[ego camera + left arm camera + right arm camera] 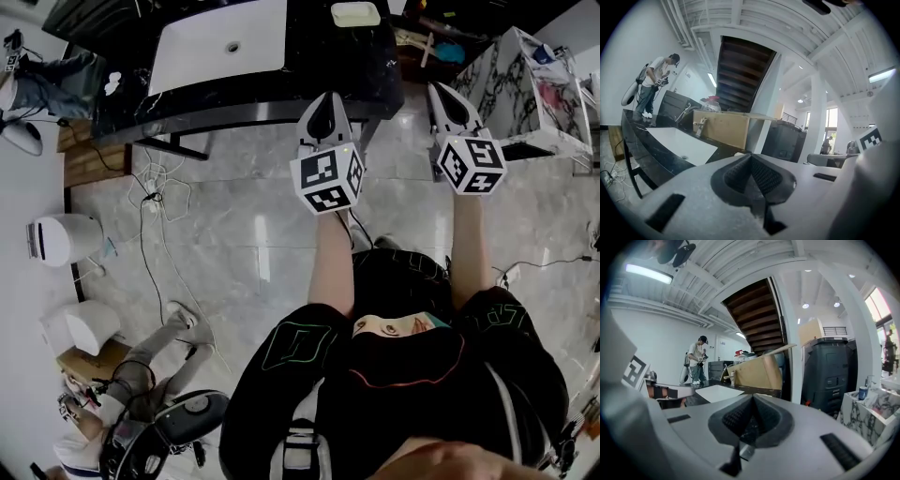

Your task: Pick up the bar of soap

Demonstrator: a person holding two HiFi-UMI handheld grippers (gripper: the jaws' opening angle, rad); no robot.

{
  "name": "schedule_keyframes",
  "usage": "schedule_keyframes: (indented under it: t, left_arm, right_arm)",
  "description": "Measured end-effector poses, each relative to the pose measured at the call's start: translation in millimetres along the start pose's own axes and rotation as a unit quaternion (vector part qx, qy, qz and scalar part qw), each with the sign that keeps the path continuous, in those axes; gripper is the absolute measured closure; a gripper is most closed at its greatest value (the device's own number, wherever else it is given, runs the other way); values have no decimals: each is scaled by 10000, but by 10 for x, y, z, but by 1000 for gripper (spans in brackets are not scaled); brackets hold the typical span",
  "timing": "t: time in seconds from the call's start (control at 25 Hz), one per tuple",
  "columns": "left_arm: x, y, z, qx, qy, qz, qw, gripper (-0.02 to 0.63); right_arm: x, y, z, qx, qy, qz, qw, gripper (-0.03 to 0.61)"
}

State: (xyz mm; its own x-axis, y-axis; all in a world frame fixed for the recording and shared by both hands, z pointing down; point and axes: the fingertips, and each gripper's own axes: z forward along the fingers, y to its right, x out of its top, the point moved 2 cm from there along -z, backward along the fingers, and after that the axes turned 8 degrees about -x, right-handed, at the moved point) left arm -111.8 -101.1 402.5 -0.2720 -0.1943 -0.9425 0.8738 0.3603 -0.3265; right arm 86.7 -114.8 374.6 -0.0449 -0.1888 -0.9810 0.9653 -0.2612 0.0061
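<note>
A pale bar of soap [355, 14] lies on the far right part of the black counter [337, 70], to the right of a white sink [220, 42]. Both grippers are held over the floor in front of the counter, pointing at it. My left gripper [323, 105] is shut and empty, its tip at the counter's front edge, below the soap. To its right, my right gripper [452, 96] is also shut and empty. In the left gripper view the jaws [751, 158] meet with nothing between them; the right gripper view shows the same [752, 400].
A marble-patterned cabinet [525, 84] stands to the right of the counter. Cables [155, 187] and a white bin [61, 239] lie on the floor at left. A person [654, 79] stands at the counter's far end. A faucet [700, 126] rises behind the sink.
</note>
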Motion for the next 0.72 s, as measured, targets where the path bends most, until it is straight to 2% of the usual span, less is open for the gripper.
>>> schedule_keyframes:
  t: [0.28, 0.72]
  left_arm:
    - [63, 115, 254, -287, 23, 26, 9996, 606]
    - [13, 94, 521, -359, -64, -37, 9993, 606]
  right_arm:
    - [160, 228, 25, -257, 141, 23, 9996, 574]
    - [167, 455, 117, -364, 182, 199, 9990, 574]
